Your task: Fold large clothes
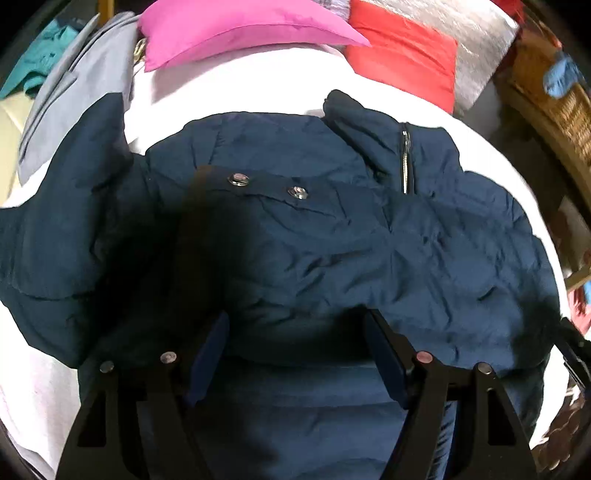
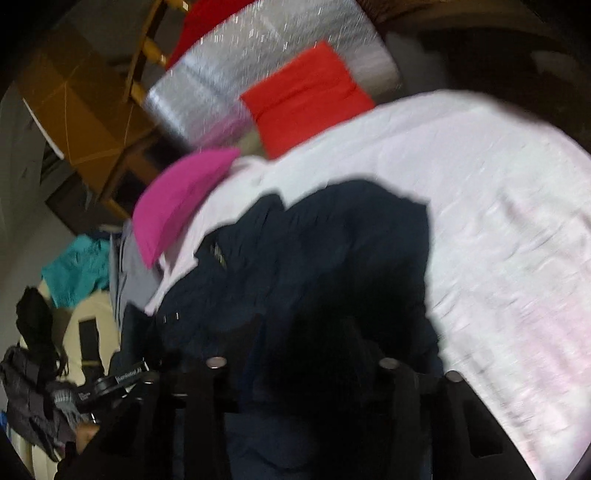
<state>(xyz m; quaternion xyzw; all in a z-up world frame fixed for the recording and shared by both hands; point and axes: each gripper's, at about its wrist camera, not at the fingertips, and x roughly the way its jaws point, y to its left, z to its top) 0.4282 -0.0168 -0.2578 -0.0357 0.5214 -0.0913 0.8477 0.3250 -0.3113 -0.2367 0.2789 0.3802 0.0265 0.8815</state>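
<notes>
Left tool [image 1: 295, 343] spread wide, both blue pads [image 1: 208, 354] clear of the cloth, with a puffy fold of one navy jacket [image 1: 332, 240] bulging up between them, not pinched. Right tool [image 2: 303, 339] lost in shadow and blur over the same jacket; impossible to tell whether wide, narrow or holding cloth.

Jacket lying crumpled across the middle of a white sheet [image 1: 258, 92], one sleeve trailing off to the left of the left wrist view. Two round metal snaps [image 1: 238, 180] side by side on a dark strap near the top of the jacket, and one short silver zipper [image 1: 405, 162] standing upright beside the collar.

Farther out, along the far edge of the sheet: one pink cushion [image 1: 229, 26], one red cushion [image 1: 402, 62] and one silver padded bundle [image 1: 476, 44] behind the red. One grey garment [image 1: 74, 96] and one teal cloth [image 1: 40, 55] heaped at far left; one wicker basket [image 1: 554, 103] at far right.

One small white label [image 2: 131, 373] at lower left of the right wrist view, lettering too blurred to read. No other writing legible.
</notes>
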